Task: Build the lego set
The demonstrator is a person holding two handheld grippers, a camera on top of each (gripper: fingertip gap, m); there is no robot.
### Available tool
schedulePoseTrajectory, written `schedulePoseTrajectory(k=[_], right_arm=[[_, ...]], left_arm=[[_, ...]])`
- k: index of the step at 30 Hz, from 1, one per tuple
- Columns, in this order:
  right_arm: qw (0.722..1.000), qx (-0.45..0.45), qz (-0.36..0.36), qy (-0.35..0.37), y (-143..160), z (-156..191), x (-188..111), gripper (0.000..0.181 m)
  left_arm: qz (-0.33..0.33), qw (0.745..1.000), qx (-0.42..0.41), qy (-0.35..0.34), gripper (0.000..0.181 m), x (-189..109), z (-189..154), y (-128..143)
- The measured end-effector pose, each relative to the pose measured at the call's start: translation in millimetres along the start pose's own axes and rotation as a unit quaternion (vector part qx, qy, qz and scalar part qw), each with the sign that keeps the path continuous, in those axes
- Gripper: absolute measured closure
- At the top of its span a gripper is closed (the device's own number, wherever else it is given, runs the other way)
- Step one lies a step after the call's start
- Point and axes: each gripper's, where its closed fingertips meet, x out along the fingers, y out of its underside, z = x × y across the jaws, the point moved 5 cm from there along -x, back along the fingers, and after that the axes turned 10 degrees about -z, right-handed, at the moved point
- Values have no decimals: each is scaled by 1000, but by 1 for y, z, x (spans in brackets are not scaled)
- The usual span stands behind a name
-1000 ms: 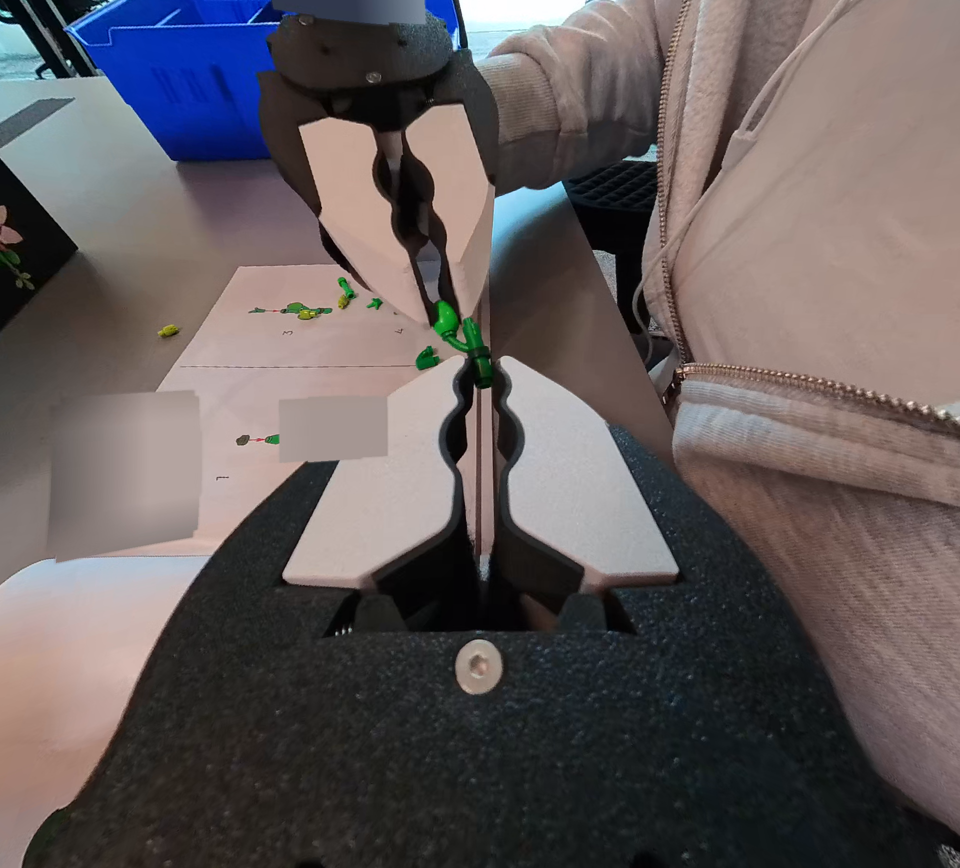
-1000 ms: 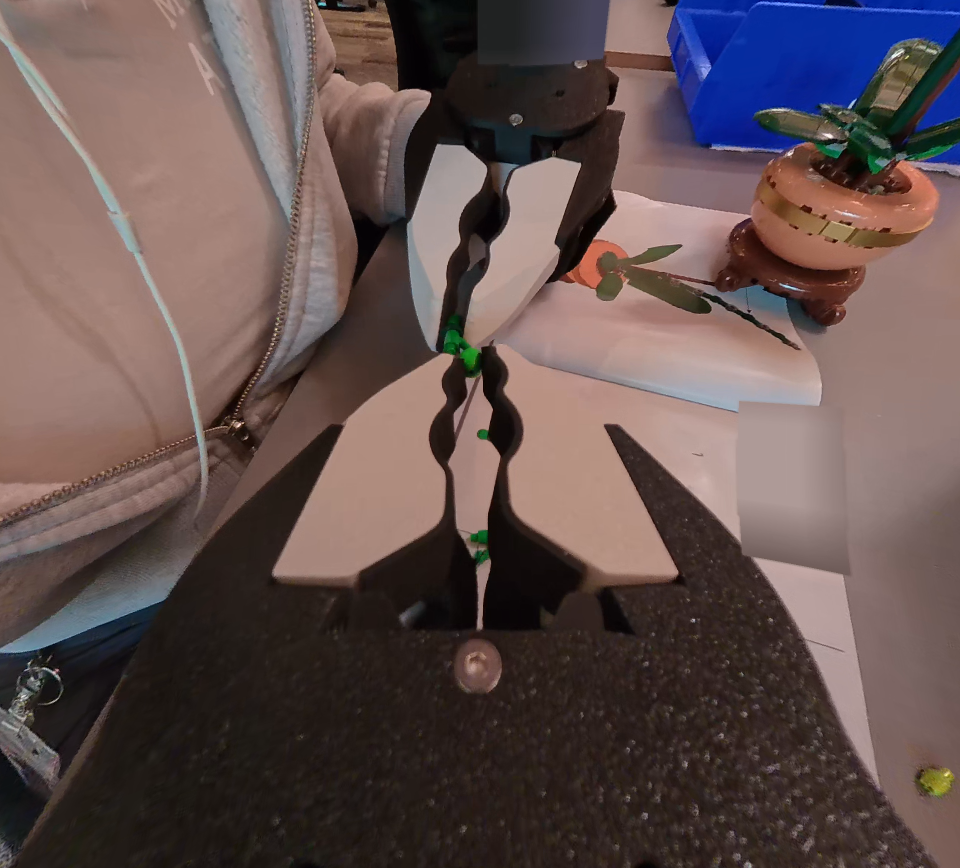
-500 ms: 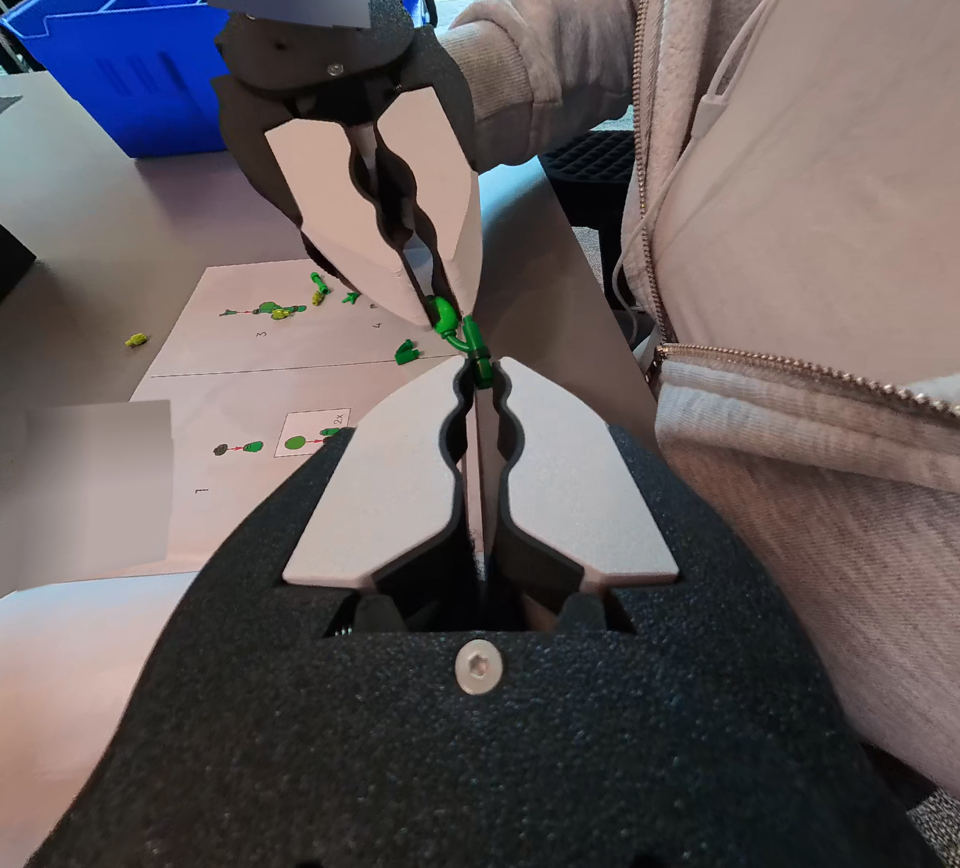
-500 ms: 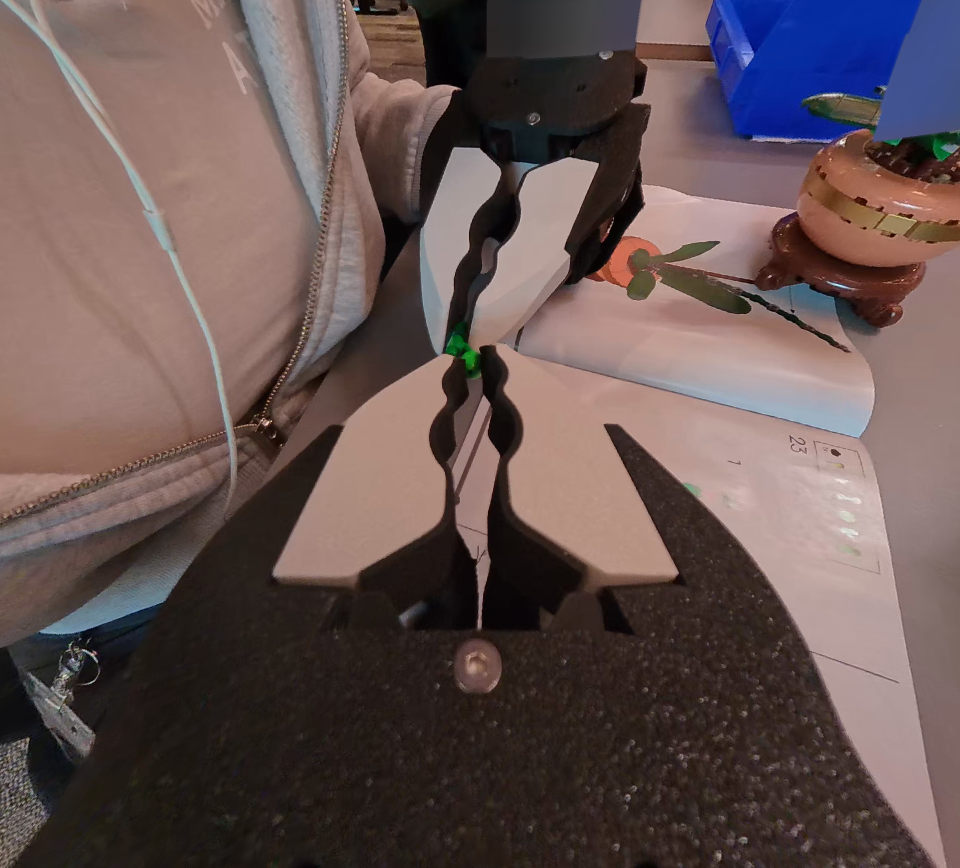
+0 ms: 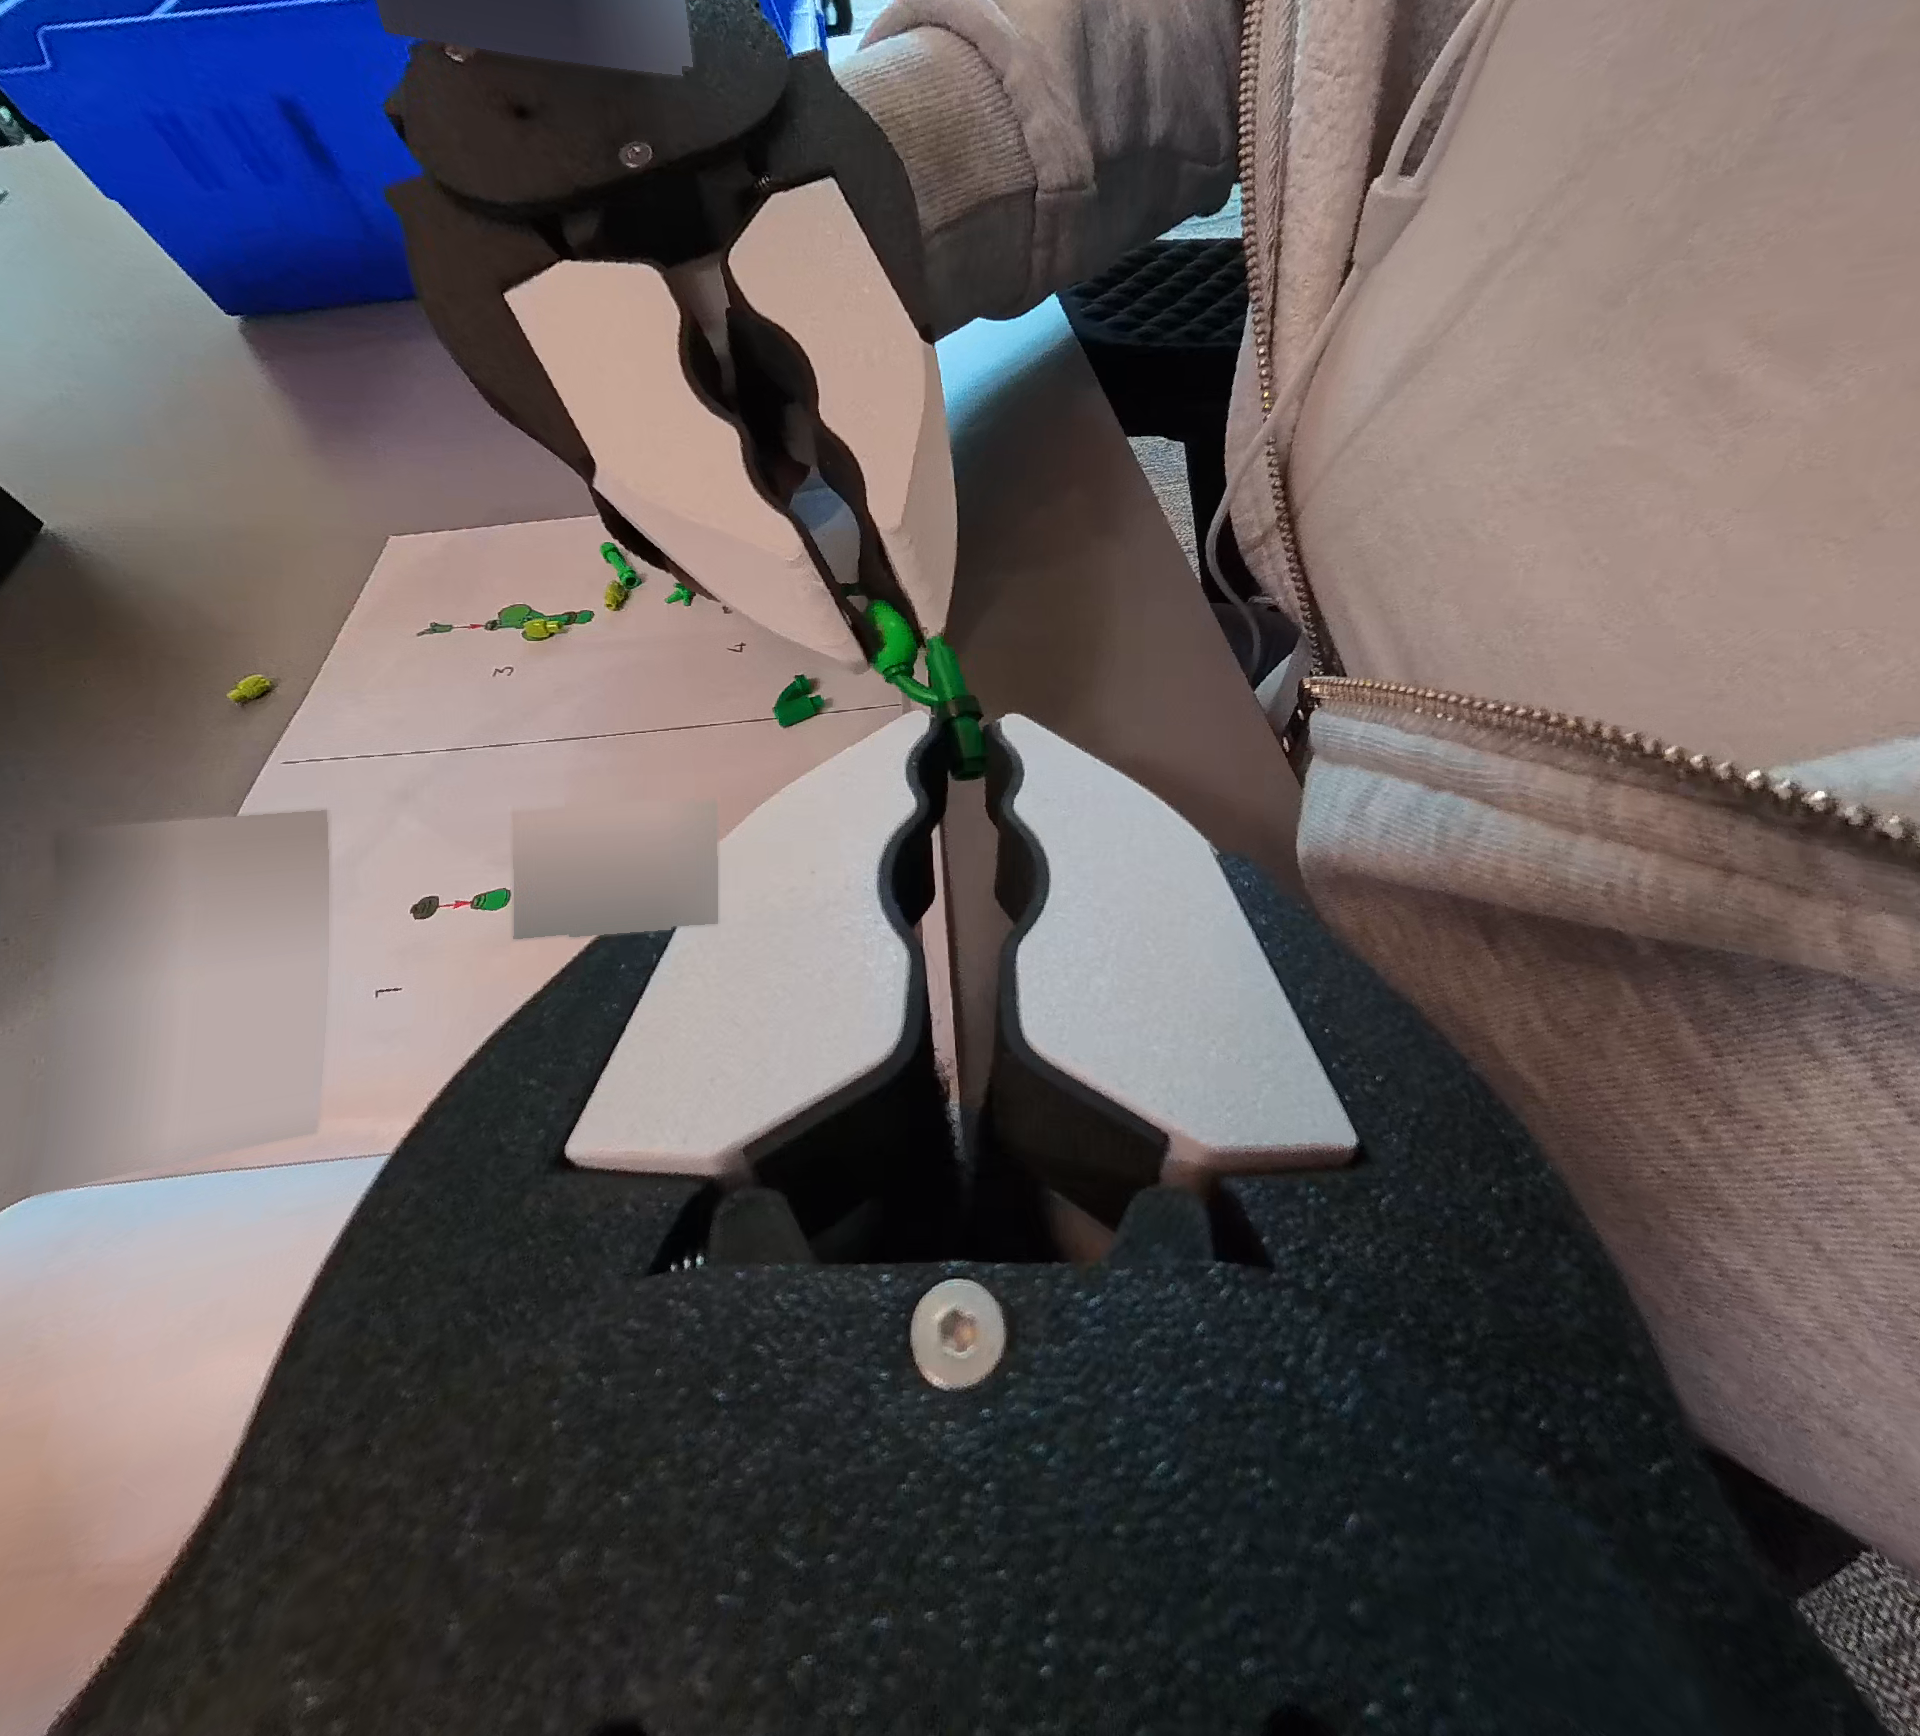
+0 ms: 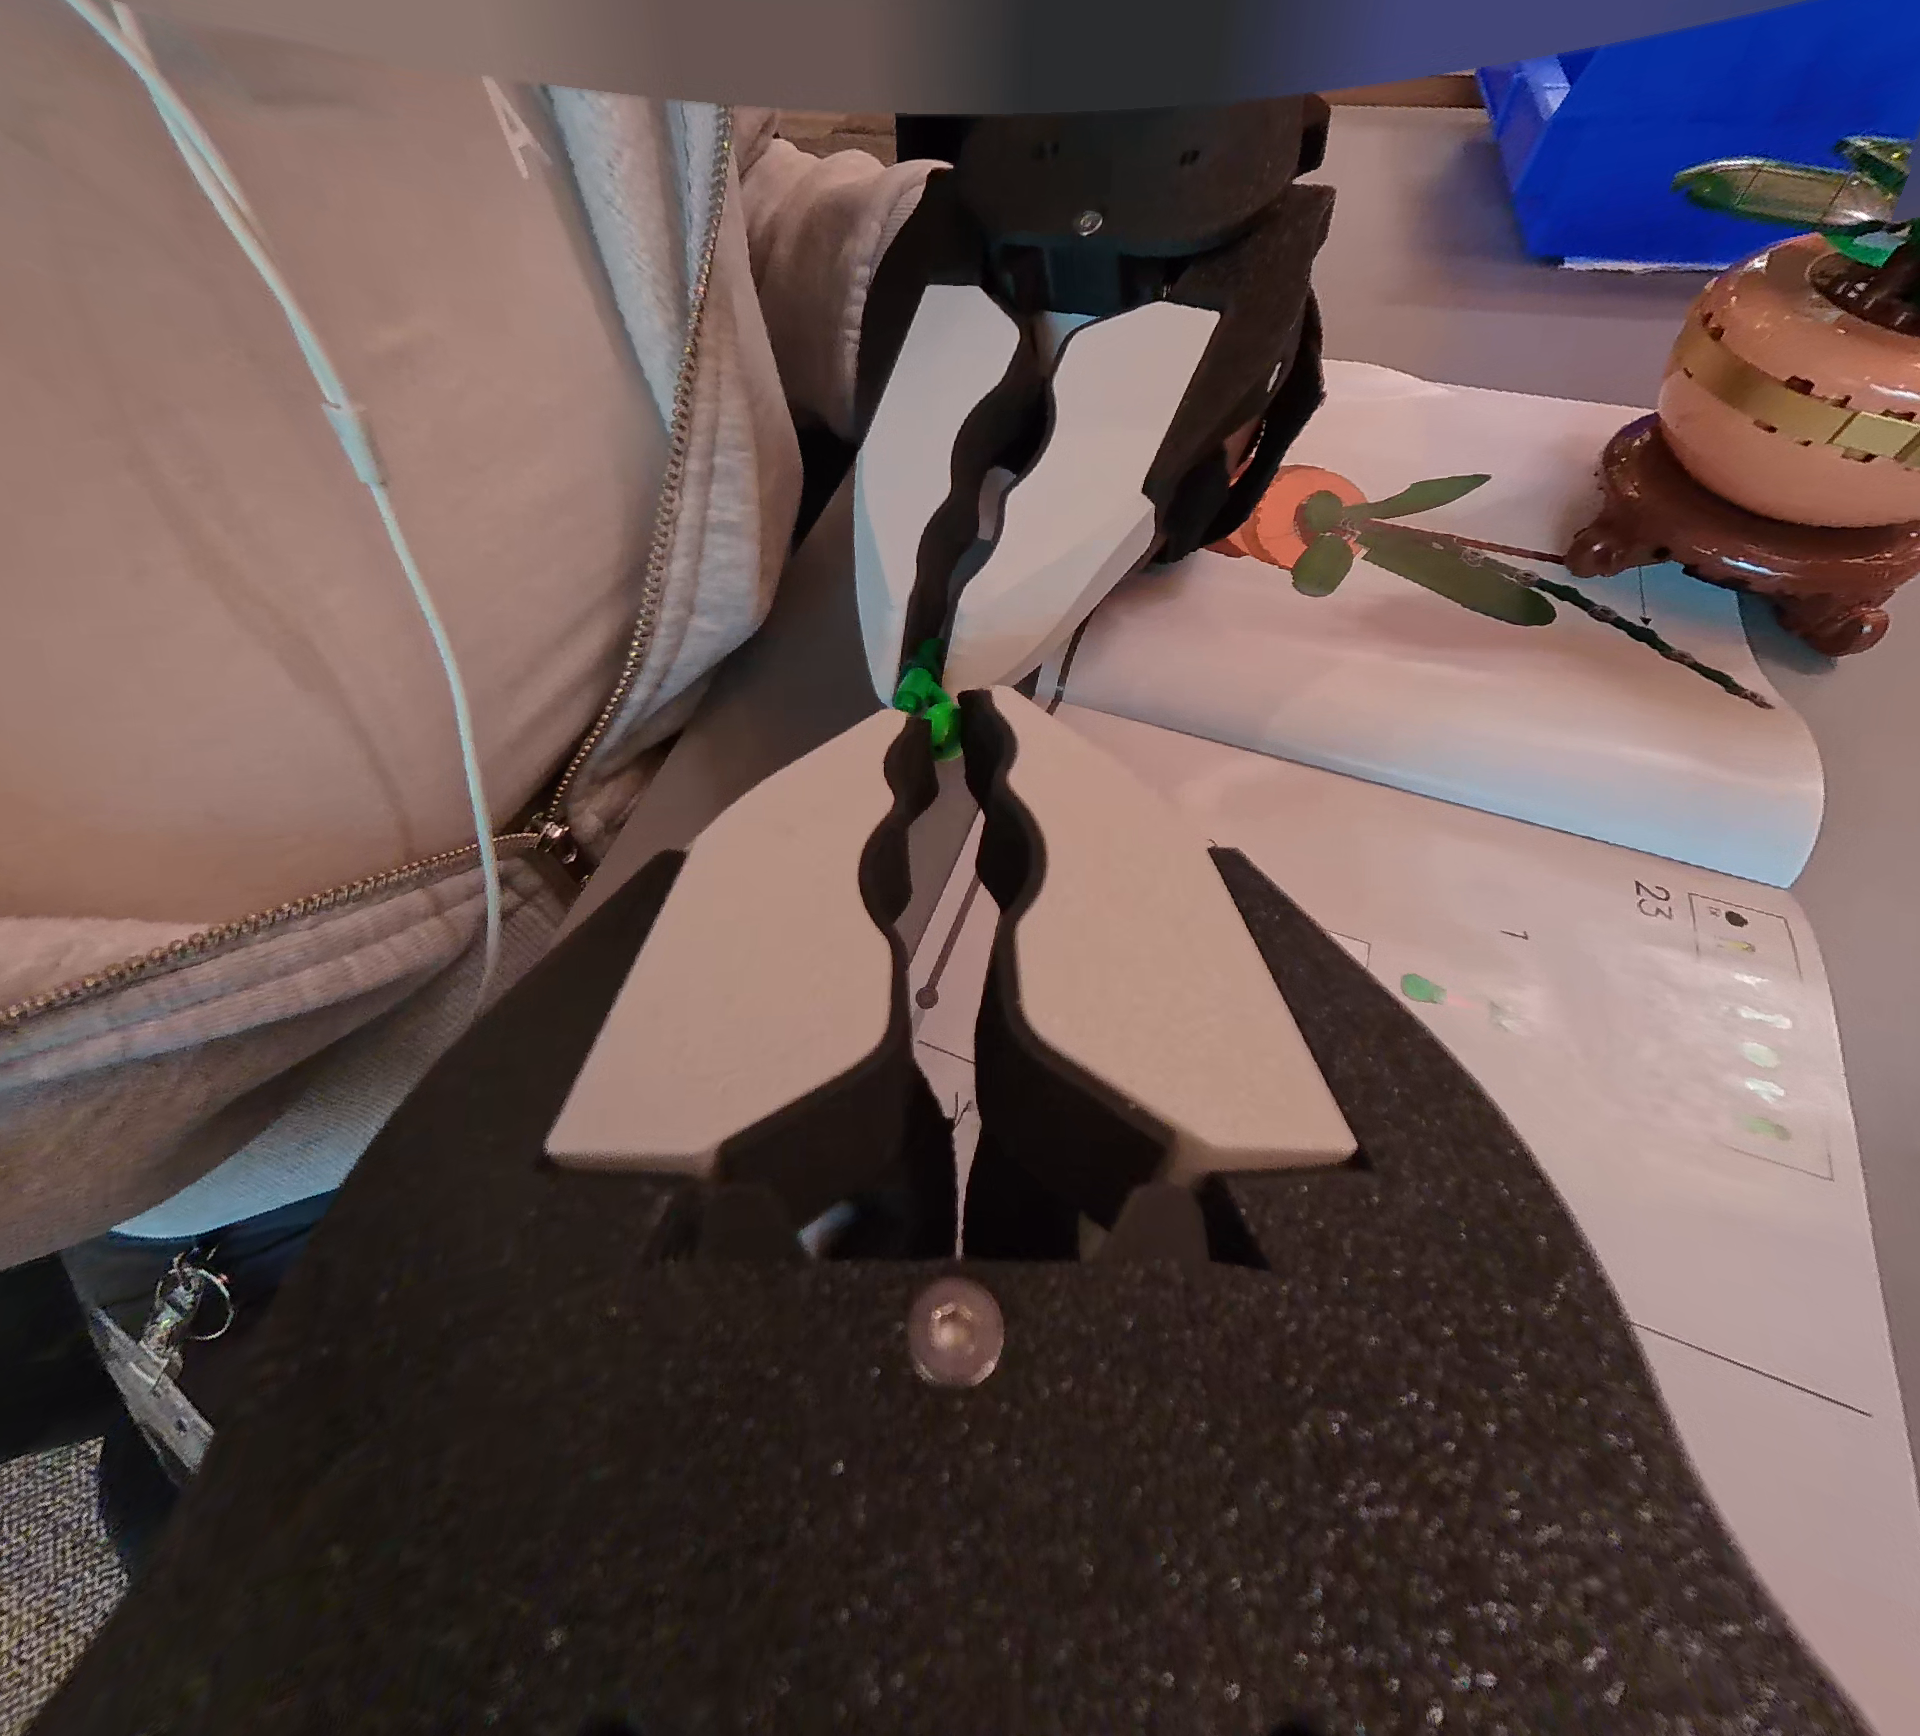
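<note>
A small bright green Lego stem piece hangs in the air between my two grippers, over the table's near edge. My left gripper is shut on its straight lower end. My right gripper comes in from above, tip to tip with the left one, and is shut on the curved upper end. In the right wrist view the same green piece sits between my right gripper and the left gripper opposite. Most of the piece is hidden inside the jaws.
An open instruction booklet lies on the grey table with loose green pieces and a yellow-green piece. A blue bin stands behind. A Lego potted plant stands far right. A person's torso in a light hoodie is close by. The tips of both grippers are at nearly the same place. The Lego potted plant is about equally far from each gripper, around 20 centimetres.
Both grippers stay tip to tip on the green piece. The right wrist view has swung slightly towards the person, so the pot sits farther right in it.
</note>
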Motion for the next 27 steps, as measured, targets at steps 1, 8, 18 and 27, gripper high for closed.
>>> schedulePoseTrajectory(k=[1,8,18,27], right_arm=[[1000,0,-1,-1,0,0,0,174],[1000,5,-4,-14,0,0,1,174],[1000,4,-11,-23,0,0,3,174],[999,4,-15,-32,-1,1,4,174]], left_arm=[[1,1000,0,0,176,0,0,0],[0,1000,4,3,176,0,-1,0],[-2,1000,10,7,176,0,-2,0],[-5,1000,16,8,176,-1,-4,-1]])
